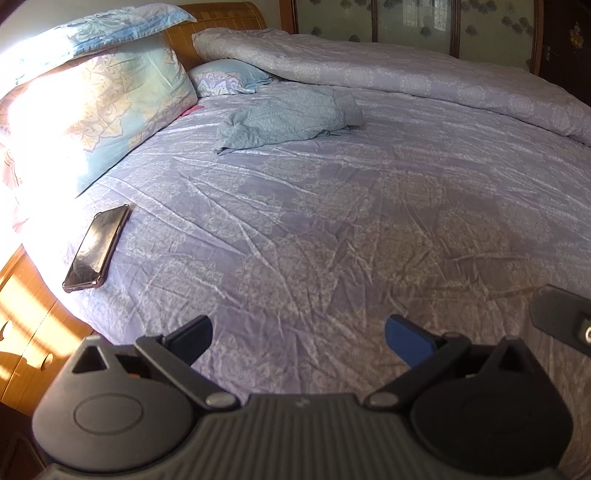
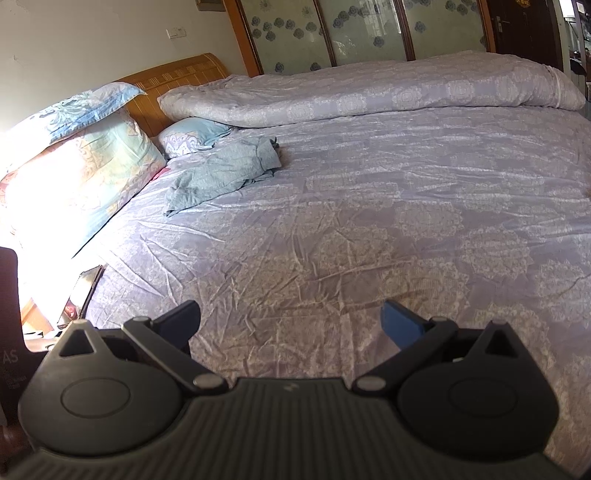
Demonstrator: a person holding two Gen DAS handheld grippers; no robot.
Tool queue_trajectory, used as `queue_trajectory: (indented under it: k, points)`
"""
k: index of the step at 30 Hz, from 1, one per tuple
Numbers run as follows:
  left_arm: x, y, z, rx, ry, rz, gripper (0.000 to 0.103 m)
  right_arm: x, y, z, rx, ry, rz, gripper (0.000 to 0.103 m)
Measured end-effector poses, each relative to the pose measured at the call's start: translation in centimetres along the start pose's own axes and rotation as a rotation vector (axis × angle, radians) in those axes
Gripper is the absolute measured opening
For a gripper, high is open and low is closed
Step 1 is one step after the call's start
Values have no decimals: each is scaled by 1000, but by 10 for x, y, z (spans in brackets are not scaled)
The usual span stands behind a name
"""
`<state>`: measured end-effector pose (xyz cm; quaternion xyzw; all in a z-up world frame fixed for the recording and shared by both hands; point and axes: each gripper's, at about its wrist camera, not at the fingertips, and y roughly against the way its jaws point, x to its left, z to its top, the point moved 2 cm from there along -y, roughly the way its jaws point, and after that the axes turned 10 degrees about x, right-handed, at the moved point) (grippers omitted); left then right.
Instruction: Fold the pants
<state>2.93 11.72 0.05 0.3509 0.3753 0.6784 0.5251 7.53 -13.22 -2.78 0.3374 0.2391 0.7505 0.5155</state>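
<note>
The pants (image 1: 286, 119) are a crumpled light blue-grey heap on the lavender bed sheet (image 1: 332, 221), far from me near the pillows; they also show in the right wrist view (image 2: 225, 173). My left gripper (image 1: 297, 334) is open and empty, low over the near part of the bed. My right gripper (image 2: 290, 319) is open and empty too, also over the near part of the bed, well short of the pants. Part of the right gripper (image 1: 561, 317) shows at the right edge of the left wrist view.
A phone (image 1: 96, 248) lies on the bed's left edge. Large pillows (image 1: 92, 110) lean on the wooden headboard (image 1: 221, 18). A rolled lavender duvet (image 1: 406, 74) runs along the far side. A wooden cabinet (image 1: 26, 325) stands left of the bed.
</note>
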Motion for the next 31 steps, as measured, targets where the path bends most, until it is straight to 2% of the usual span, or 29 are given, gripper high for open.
queue_trajectory:
  k: [11,31]
  points:
    - [-3,-7,-3,34,-22,12,103,-1,-8,-3,33,-17,-13,103]
    - [-6,-3,-3,15,-36,-2,103,4,-7,-3,27,6,-12,103]
